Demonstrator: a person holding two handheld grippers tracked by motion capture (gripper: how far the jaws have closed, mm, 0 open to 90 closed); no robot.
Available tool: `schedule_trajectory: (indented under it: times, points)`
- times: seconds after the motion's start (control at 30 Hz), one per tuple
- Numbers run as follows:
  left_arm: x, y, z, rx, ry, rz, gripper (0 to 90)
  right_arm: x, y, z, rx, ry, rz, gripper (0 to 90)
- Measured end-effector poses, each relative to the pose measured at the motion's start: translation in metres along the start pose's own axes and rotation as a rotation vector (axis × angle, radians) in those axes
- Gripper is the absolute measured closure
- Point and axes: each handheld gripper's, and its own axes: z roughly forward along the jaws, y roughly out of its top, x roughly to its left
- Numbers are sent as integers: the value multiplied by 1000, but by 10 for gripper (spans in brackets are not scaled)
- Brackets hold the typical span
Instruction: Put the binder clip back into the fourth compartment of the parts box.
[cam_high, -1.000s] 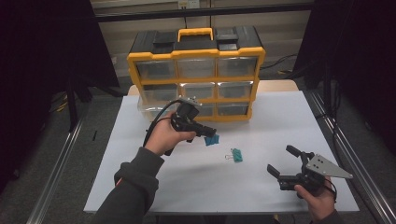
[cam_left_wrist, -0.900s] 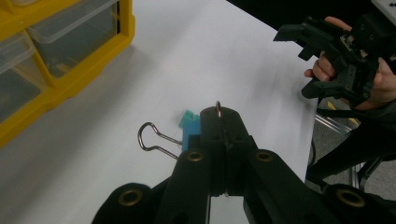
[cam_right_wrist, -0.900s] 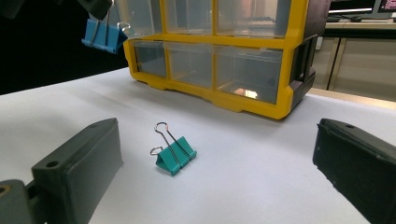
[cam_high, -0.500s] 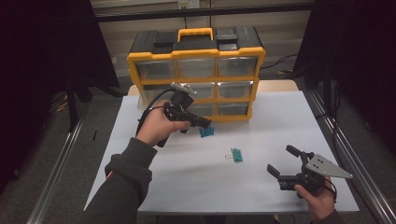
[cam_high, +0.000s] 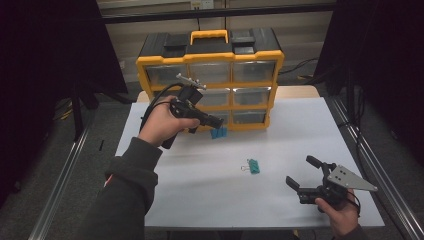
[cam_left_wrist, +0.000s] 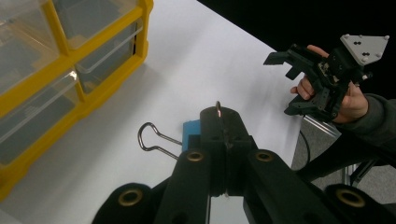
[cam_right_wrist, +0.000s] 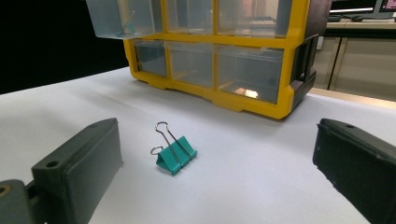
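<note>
My left gripper (cam_high: 216, 123) is held above the white table (cam_high: 300, 130), just in front of the yellow drawer organizer (cam_high: 210, 75). It is shut on one wire handle of a blue binder clip (cam_high: 218, 133), which hangs from the jaw tips. In the left gripper view the gripper (cam_left_wrist: 224, 125) pinches that wire, and the clip's blue body (cam_left_wrist: 190, 133) and other wire loop stick out to the left. A teal binder clip (cam_high: 253, 166) lies on the table mid-right. My right gripper (cam_high: 306, 173) stays low near the front right, open, its jaws either side of the teal clip (cam_right_wrist: 175, 157) but well short of it.
The organizer (cam_right_wrist: 243, 100) has clear drawers in a yellow frame with a black top and yellow handle. One clear drawer (cam_right_wrist: 122, 18) on its left side is pulled out. In the left gripper view the right gripper (cam_left_wrist: 322, 79) is far off at the table's edge.
My left hand has lifted the blue clip off the table and carried it up and back toward the organizer. The right gripper and teal clip have not moved.
</note>
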Motion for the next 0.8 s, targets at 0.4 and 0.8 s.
schedule_trajectory:
  times: [0.4, 0.8]
  points:
    - [4, 11, -24, 1, 40, 0, 900, 0, 0, 0, -4, -4, 0, 6]
    - [9, 18, -46, 3, 75, -3, 900, 0, 0, 0, -1, -2, -2, 6]
